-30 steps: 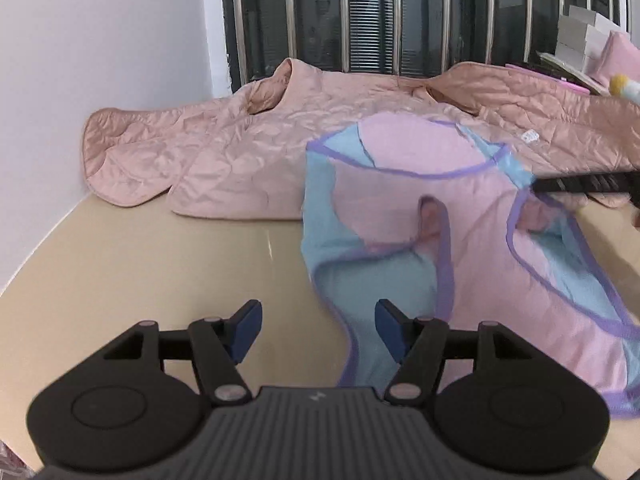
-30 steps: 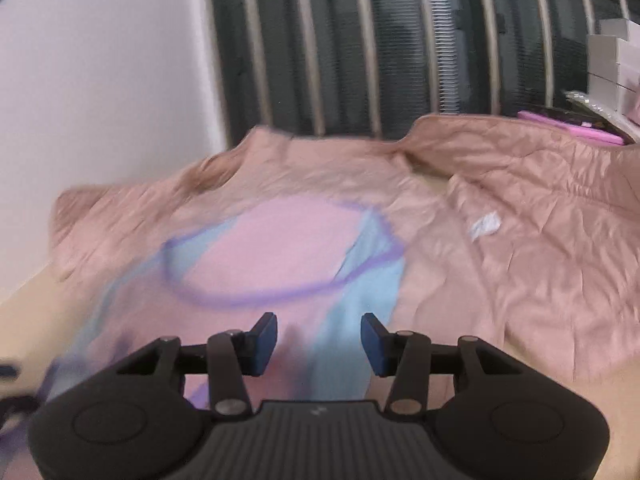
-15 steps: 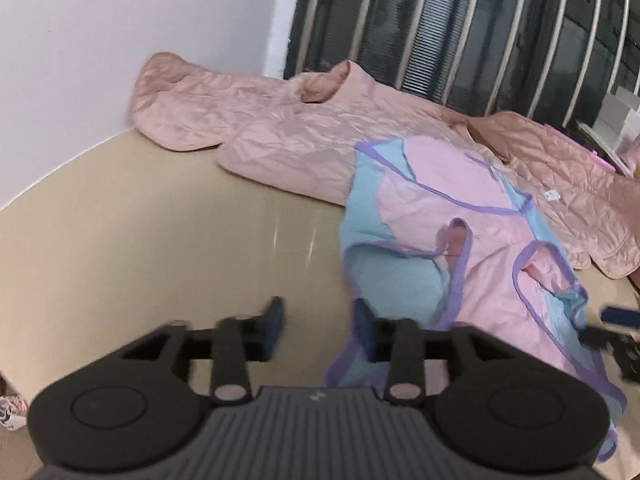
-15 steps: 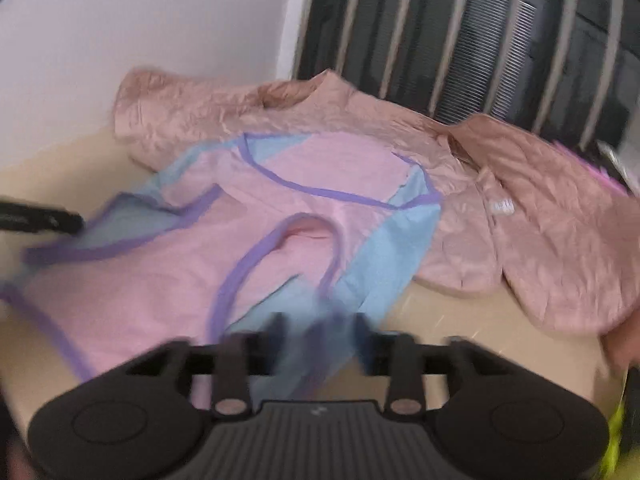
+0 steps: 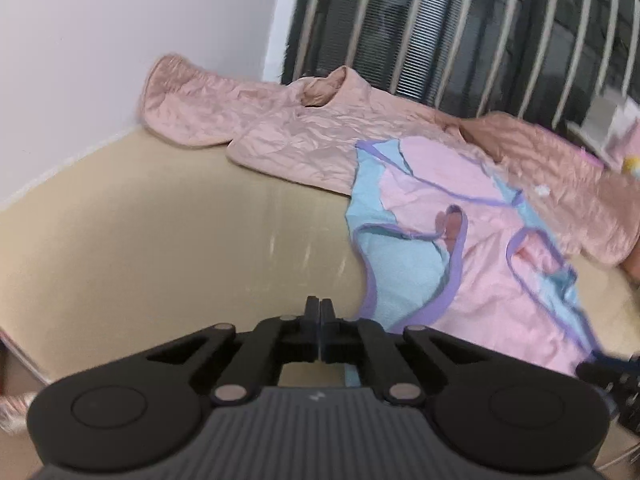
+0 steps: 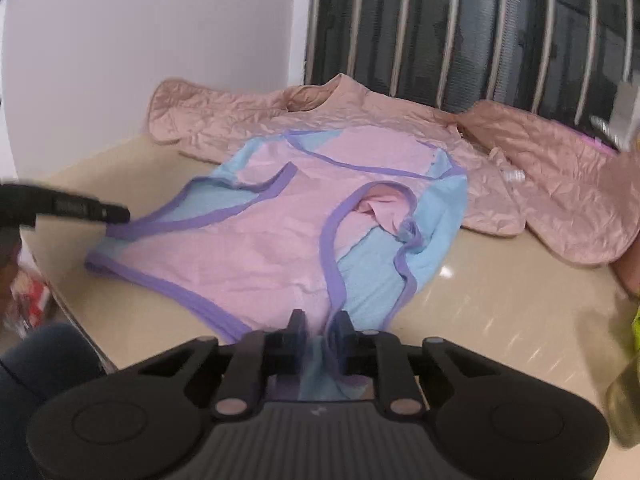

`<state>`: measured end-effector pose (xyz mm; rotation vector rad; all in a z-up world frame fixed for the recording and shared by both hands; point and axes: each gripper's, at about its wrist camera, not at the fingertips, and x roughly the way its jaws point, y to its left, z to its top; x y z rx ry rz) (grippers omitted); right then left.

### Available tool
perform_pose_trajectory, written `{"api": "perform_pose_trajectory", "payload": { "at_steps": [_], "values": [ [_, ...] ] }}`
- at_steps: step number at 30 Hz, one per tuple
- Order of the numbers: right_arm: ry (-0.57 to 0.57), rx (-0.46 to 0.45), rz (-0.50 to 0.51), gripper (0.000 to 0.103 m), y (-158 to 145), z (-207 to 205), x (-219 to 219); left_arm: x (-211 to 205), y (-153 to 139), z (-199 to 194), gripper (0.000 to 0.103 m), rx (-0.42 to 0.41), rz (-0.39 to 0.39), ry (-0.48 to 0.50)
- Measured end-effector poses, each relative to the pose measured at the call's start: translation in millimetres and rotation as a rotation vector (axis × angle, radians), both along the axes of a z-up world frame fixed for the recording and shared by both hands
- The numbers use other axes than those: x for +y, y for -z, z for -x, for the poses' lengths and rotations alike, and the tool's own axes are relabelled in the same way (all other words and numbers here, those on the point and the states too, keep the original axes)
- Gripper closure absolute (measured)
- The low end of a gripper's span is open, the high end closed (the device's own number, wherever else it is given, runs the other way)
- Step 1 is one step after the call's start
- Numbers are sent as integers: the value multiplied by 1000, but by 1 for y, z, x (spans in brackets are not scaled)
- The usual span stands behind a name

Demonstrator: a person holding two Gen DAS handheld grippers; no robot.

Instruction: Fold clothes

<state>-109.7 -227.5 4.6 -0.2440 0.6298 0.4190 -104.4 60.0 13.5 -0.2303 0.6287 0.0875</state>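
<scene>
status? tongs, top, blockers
Left tongs shut at the top's hem corner, grip unclear. Right tongs closing, hem between them. Quilted jacket lies under the top's far edge.

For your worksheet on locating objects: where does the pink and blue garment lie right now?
The pink and blue garment lies spread on the beige table, its far edge overlapping the quilted pink jacket near the barred window.

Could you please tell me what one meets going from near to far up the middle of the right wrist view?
Right tool, its jaws closing with the garment's hem between them → pink and blue garment with purple trim → quilted pink jacket → barred dark window.
</scene>
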Motion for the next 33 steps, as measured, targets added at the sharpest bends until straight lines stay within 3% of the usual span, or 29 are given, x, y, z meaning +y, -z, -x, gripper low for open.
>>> {"api": "perform_pose_trajectory", "payload": {
  "at_steps": [3,4,5,6,7,9,11,12,14,18,19,22,26,28,29,31,32,33],
  "values": [
    [18,12,-7,91,-2,2,-3,8,-2,4,94,9,46,-17],
    [27,20,-21,91,-3,2,-5,7,-5,6,72,7,60,-8],
    [39,33,-31,86,-4,1,-7,7,-7,9,38,5,74,1],
    [40,49,-43,75,-8,-1,-8,5,-9,12,28,-1,82,16],
    [31,50,-80,69,-15,-3,-8,0,-11,16,24,-19,70,53],
    [14,50,-151,41,-29,-9,-10,-11,-11,19,25,-23,23,87],
    [1,34,-191,33,-48,-23,-6,-23,-7,18,39,-5,-33,92],
    [-6,12,-187,33,-59,-33,0,-24,-4,16,39,-8,-39,83],
    [-23,-41,-145,32,-78,-54,17,-24,-2,15,58,-7,-47,68],
    [-70,-99,-74,22,-110,-120,67,-17,-2,10,82,4,-44,58],
    [-79,-85,-57,22,-111,-143,82,-14,-2,10,91,8,-40,60],
    [-62,-8,-24,22,-99,-205,125,-2,-2,8,96,18,20,66],
    [-53,144,-34,31,-60,-270,174,1,-2,12,90,4,29,82],
    [-44,192,-34,36,-42,-293,192,-4,-2,17,62,-16,8,111],
    [-45,202,-20,41,-35,-302,201,-9,-1,19,55,-21,-12,123],
    [-3,215,17,49,-22,-316,213,-17,0,21,60,-31,-60,125],
    [3,224,10,68,-17,-317,215,-19,1,21,81,-34,-74,116],
    [8,234,4,97,-13,-318,217,-20,2,20,93,-34,-75,115]
  ]
}}
